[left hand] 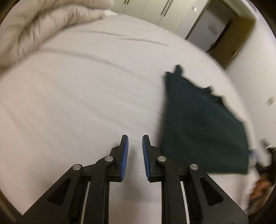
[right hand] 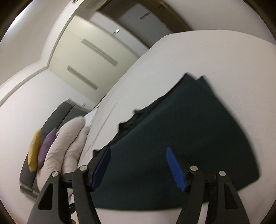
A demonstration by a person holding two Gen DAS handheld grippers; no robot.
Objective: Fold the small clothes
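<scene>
A dark green garment [left hand: 198, 124] lies folded flat on the white bed sheet [left hand: 86, 86], to the right of my left gripper [left hand: 135, 137]. That gripper hovers over bare sheet with a narrow gap between its blue pads [left hand: 125, 155] and nothing in it. In the right wrist view the same garment [right hand: 181, 124] spreads out just ahead of and under my right gripper [right hand: 138, 149], ragged folded edges on its far left side. The right jaws stand wide apart with no cloth between them. Both views are motion-blurred.
A bunched off-white duvet [left hand: 34, 31] lies at the far left of the bed, and shows as white duvet [right hand: 69, 146] beside a yellow cushion [right hand: 34, 151] and a purple cushion [right hand: 46, 146]. Wardrobe doors [left hand: 155, 10] and a doorway [left hand: 215, 29] stand beyond the bed.
</scene>
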